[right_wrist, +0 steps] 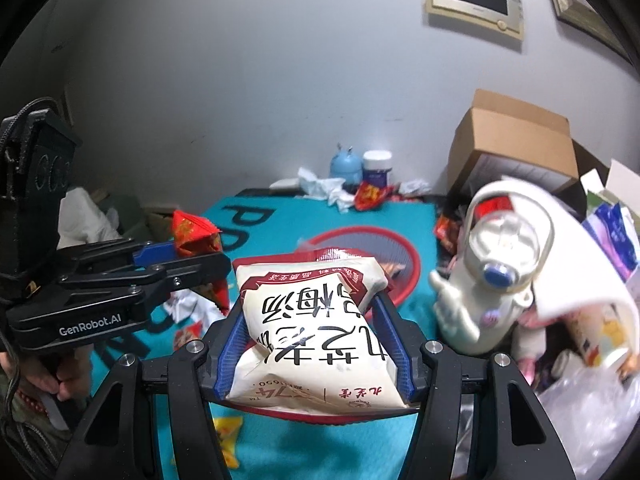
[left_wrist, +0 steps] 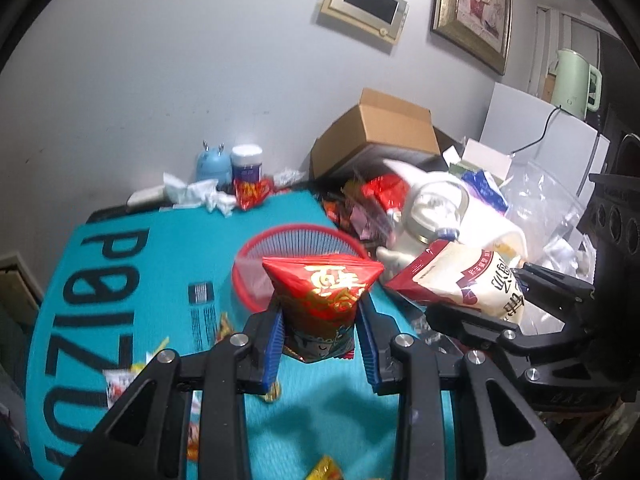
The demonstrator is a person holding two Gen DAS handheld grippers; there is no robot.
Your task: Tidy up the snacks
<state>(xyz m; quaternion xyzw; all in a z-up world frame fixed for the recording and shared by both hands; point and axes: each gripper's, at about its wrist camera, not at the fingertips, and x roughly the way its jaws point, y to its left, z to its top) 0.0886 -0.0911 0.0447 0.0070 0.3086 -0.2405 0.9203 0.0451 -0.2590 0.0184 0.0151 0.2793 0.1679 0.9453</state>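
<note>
Carrying two snacks above the bench (left_wrist: 168,240), each pinched in its own claw, with the red basket (left_wrist: 256,292) lying just ahead on the teal mat (right_wrist: 320,440)

Left claw (left_wrist: 320,340) pressed in on a small red packet (left_wrist: 324,288), blue pads gripping only its lower half, puffed top standing free above the fingertips; likely to swing or slide out if tilted sharply, since slick foil gives little purchase

Right claw (right_wrist: 316,344) clamped around a large white pouch (right_wrist: 316,320), jaws held fairly wide by its bulk, pouch bulging forward and creased where the pads bite; heavy front end could sag and drag the pouch loose, or squeezing harder could burst a seam

Crowding another risk: white astronaut figure (right_wrist: 492,280) standing just beside the basket's right rim, close to the pouch's path, easy to knock over; both claws side by side in the left view, near enough to collide if brought over the basket together

Basket small against the pouch, so dropping from too far back may catch the rim and tip it, or leave the pouch half out

Both claws angled downward toward the basket, left one seen side-on in the right view with a hand (right_wrist: 44,380) wrapped round its handle below, beads at the wrist

Loose sweets scattered on the mat beneath, not yet gathered
</note>
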